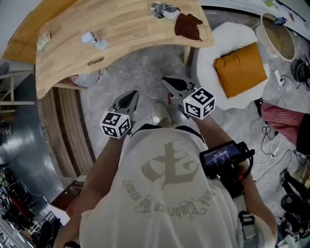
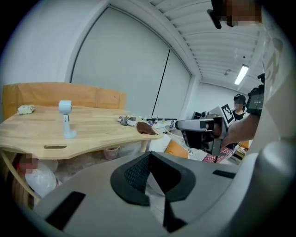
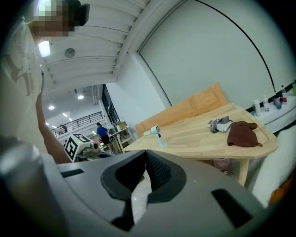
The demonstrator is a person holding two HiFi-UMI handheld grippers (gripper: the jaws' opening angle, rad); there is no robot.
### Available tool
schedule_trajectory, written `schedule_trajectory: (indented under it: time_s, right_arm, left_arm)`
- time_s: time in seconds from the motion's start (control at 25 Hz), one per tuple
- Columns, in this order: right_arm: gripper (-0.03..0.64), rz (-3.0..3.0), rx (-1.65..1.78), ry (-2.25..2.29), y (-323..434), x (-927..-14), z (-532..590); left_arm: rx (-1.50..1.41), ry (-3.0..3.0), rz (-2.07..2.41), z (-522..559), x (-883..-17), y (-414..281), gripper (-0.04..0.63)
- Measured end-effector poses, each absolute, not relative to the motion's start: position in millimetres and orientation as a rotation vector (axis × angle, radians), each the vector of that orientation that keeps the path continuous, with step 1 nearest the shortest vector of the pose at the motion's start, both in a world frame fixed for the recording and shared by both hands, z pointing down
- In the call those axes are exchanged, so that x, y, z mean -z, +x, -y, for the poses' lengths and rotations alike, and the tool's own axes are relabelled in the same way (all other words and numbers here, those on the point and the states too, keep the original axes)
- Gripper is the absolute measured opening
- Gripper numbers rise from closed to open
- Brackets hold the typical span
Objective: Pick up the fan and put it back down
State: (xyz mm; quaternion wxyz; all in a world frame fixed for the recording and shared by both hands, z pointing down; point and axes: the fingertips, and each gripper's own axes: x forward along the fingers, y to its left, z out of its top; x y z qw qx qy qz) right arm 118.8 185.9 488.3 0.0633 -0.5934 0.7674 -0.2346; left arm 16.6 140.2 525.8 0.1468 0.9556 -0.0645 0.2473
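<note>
Grey stone floor filled the middle of the head view, with a curved wooden table (image 1: 121, 29) across the upper left of the frame. On it, towards its left end, the small white fan (image 1: 93, 39) stood upright on its base, well apart from both claws. A brown cloth (image 1: 188, 25) and a bundle of grey and white fabric (image 1: 163, 9) lay near the table's right end. An orange cushion (image 1: 240, 69) sat on a white seat at the upper right. The left claw (image 1: 127, 100) and the right claw (image 1: 175, 87) hung over the floor below the table edge, side by side. Each had its jaws closed together, with nothing held between them.
</note>
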Motion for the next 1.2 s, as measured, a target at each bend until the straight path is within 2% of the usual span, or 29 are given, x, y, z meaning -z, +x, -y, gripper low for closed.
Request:
schedule_trajectory:
  time_s: [0.64, 1.2]
  right_arm:
    - [0.014, -2.396, 0.735, -1.863, 123, -490, -104]
    - [0.014, -2.578, 0.793, -1.676, 110, -511, -26]
  left_arm:
    - [-0.595, 2.742, 0.234, -47, -523, 11, 0.011]
    - [-0.556, 2.669, 0.508, 14, -537, -19, 0.011]
